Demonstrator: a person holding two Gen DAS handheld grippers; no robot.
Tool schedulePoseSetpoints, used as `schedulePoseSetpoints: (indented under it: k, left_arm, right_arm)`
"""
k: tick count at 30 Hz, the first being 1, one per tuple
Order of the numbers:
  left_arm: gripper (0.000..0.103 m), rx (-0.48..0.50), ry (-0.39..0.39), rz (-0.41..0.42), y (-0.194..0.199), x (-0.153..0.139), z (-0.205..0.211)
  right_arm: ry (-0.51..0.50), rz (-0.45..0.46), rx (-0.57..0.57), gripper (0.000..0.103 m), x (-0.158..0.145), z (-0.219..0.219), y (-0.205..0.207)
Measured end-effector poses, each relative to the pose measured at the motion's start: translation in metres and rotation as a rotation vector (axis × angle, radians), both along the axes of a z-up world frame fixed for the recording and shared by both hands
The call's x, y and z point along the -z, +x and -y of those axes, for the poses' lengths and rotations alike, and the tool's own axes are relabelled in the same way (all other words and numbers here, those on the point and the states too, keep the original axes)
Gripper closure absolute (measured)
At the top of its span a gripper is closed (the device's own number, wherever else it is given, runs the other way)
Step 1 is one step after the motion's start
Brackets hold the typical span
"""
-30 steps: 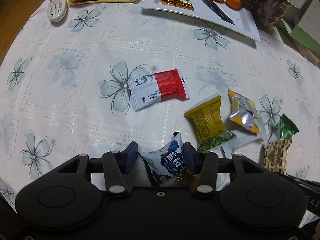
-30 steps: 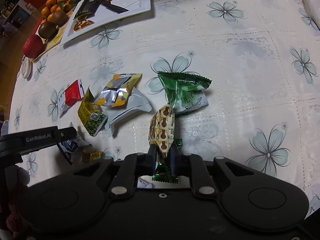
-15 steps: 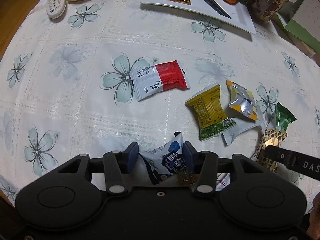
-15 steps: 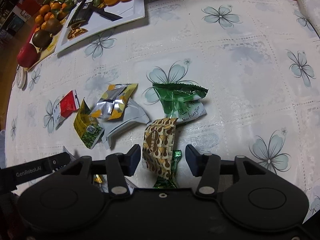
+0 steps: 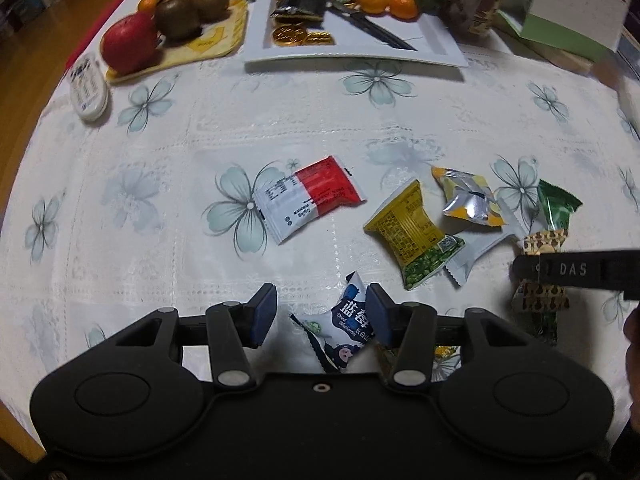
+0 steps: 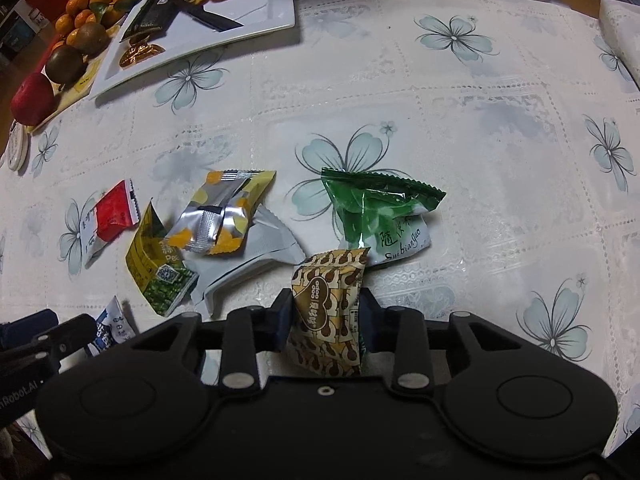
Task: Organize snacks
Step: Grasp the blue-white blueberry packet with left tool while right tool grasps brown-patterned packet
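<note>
Snack packets lie on the flowered tablecloth. My left gripper (image 5: 320, 314) is open around a blue-and-white blueberry packet (image 5: 346, 330), which leans against the right finger. Ahead lie a red-and-white packet (image 5: 308, 198), a yellow-green pea packet (image 5: 414, 234), a silver-yellow packet (image 5: 470, 200) and a white packet (image 5: 476, 250). My right gripper (image 6: 326, 314) has its jaws closed on a brown-patterned packet (image 6: 328, 312). A green packet (image 6: 380, 212) lies just ahead of it. A small green wrapper sits behind the brown packet.
A white plate (image 5: 436, 52) at the back holds gold coins, a dark bar, a knife and oranges. A yellow tray (image 5: 208, 44) holds an apple and kiwis. A white remote (image 5: 88, 88) lies at the far left. Boxes (image 5: 560, 12) stand at the back right.
My right gripper opened half a second ago and has now closed on the brown packet. My left gripper opened wider around the blueberry packet and pulled back, showing more of the table.
</note>
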State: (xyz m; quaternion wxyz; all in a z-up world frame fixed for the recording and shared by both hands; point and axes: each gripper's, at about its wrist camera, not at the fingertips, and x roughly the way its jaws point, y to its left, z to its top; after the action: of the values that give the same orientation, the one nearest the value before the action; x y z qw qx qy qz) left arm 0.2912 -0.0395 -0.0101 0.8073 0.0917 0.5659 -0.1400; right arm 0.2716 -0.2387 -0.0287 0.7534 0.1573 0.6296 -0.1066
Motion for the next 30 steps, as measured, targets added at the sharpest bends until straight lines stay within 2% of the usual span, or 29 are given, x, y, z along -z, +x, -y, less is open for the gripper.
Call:
schedulePoseSetpoints:
  k: [3, 7, 10, 13, 20, 25, 28, 30]
  left_arm:
    - [0.046, 0.119, 0.063, 0.062, -0.008, -0.001, 0.011]
    - [0.045, 0.252, 0.104, 0.066, -0.018, 0.005, 0.02]
    - [0.045, 0.306, 0.119, 0.067, -0.024, 0.009, 0.023]
    - [0.042, 0.306, 0.144, 0.058, -0.024, 0.015, 0.025]
    - [0.043, 0.285, 0.106, 0.021, -0.021, 0.016, 0.019]
    - [0.043, 0.297, 0.146, -0.003, -0.021, 0.028, 0.024]
    - [0.044, 0.249, 0.142, -0.04, -0.015, 0.035, 0.023]
    - [0.053, 0.189, 0.088, -0.079, -0.007, 0.033, 0.017]
  right_arm:
    - [0.016, 0.01, 0.016, 0.069, -0.005, 0.005, 0.0]
    - [0.029, 0.024, 0.021, 0.069, -0.012, 0.008, -0.001]
    - [0.041, 0.034, 0.012, 0.069, -0.017, 0.008, -0.003]
    - [0.05, 0.045, 0.001, 0.069, -0.023, 0.007, -0.005]
    - [0.065, 0.046, -0.014, 0.069, -0.027, 0.006, -0.007]
    - [0.066, 0.036, -0.018, 0.069, -0.025, 0.006, -0.007]
    - [0.066, 0.034, -0.031, 0.069, -0.025, 0.004, -0.008]
    - [0.064, 0.034, -0.039, 0.069, -0.025, 0.003, -0.008]
